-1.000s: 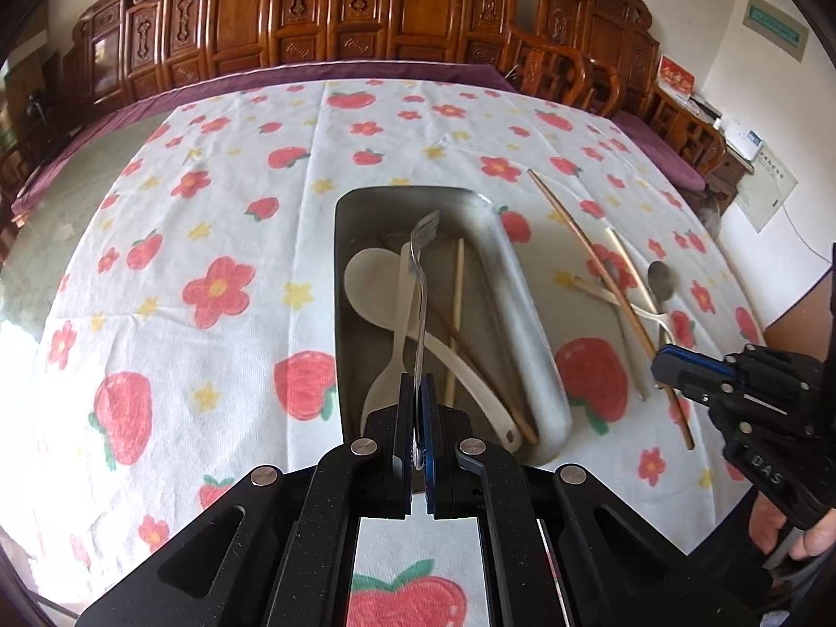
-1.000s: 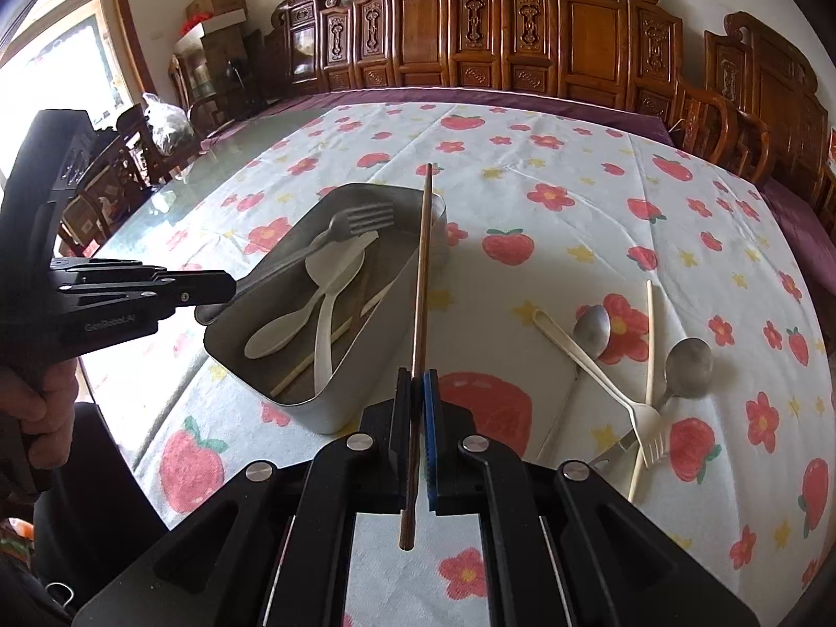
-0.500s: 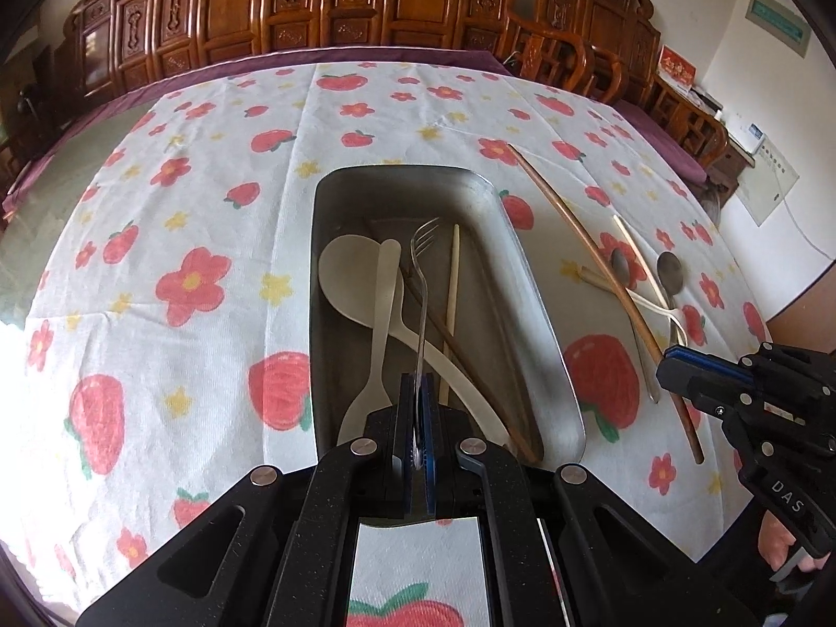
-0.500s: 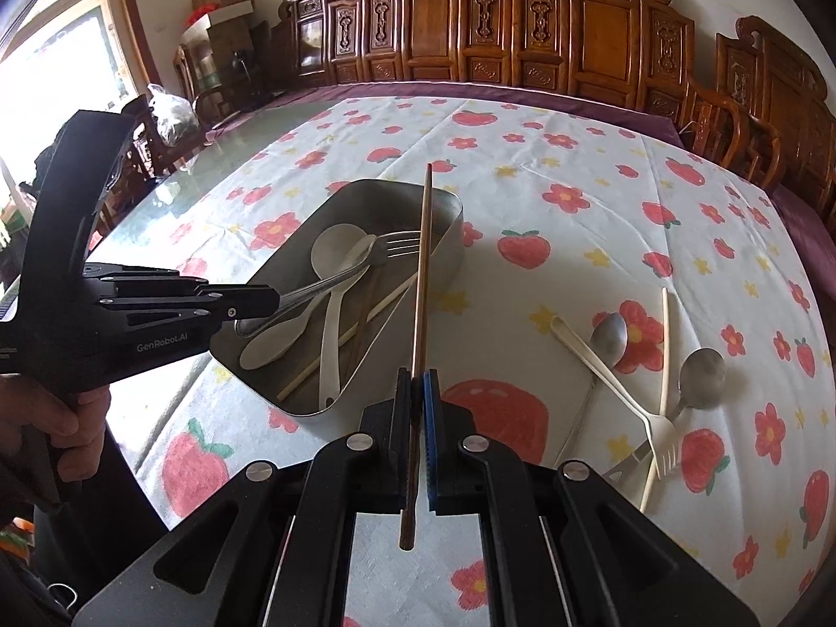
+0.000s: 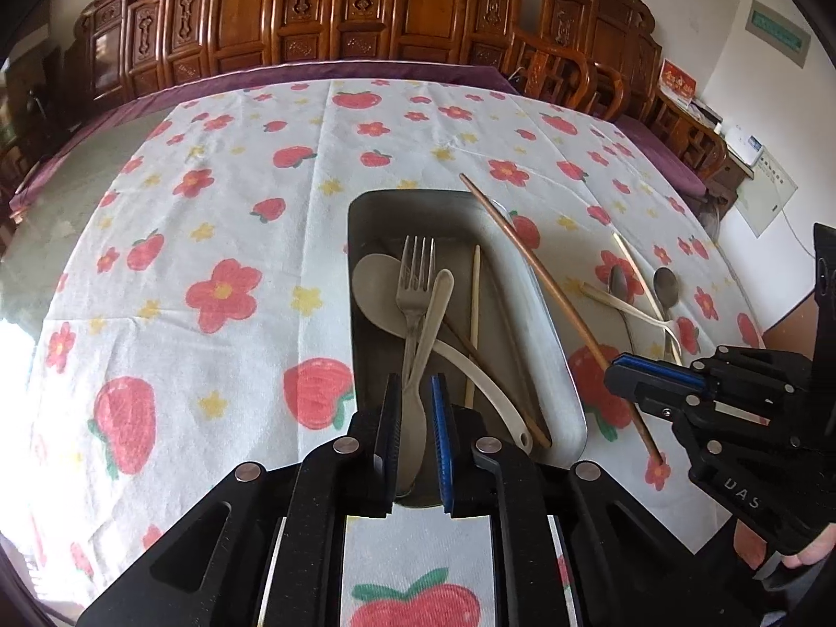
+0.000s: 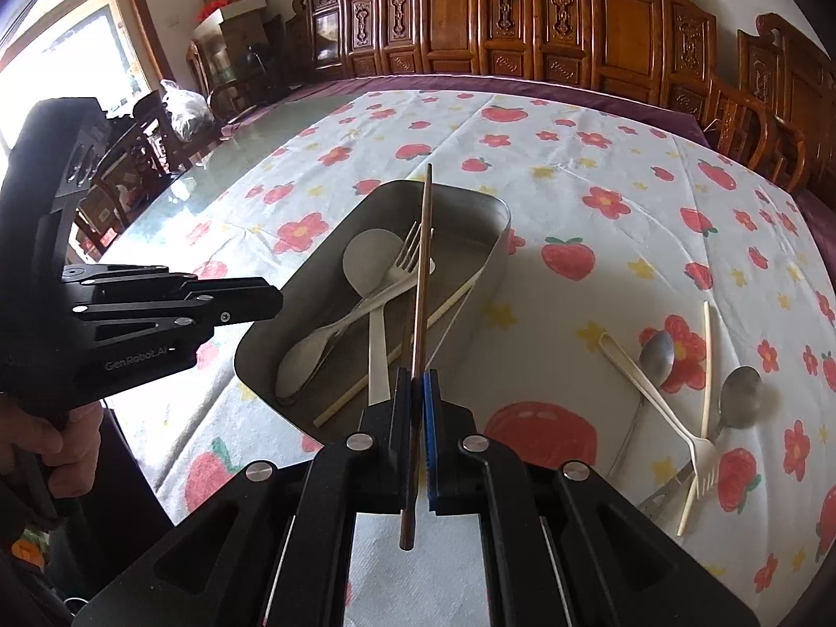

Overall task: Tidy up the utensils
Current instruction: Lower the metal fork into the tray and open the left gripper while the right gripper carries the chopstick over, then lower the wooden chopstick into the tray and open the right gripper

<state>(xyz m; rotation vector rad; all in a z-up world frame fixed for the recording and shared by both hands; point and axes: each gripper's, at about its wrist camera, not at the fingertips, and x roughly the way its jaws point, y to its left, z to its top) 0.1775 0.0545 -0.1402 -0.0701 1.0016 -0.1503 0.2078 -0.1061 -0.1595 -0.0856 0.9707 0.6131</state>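
A metal tray [image 5: 543, 313] [image 6: 491, 266] on the strawberry tablecloth holds a metal fork [image 5: 415, 282] [image 6: 402, 258], cream plastic spoons [image 5: 376, 287] [image 6: 366, 261] and a pale chopstick [image 5: 474, 324] [image 6: 397, 352]. My left gripper [image 5: 416, 392] [image 6: 261, 295] is open just above the tray's near end, with the fork lying loose in the tray between its fingers. My right gripper [image 6: 418, 386] [image 5: 627, 371] is shut on a brown chopstick [image 6: 422, 282] [image 5: 548, 282], held over the tray's right rim.
On the cloth right of the tray lie two metal spoons [image 6: 653, 358] [image 6: 739, 397], a cream plastic fork [image 6: 658, 407] and another pale chopstick [image 6: 697, 418]. Carved wooden chairs [image 6: 522, 26] line the table's far side.
My left gripper has lowered the metal fork into the tray, opened and let it go. My right gripper has carried the brown chopstick slightly nearer over the tray.
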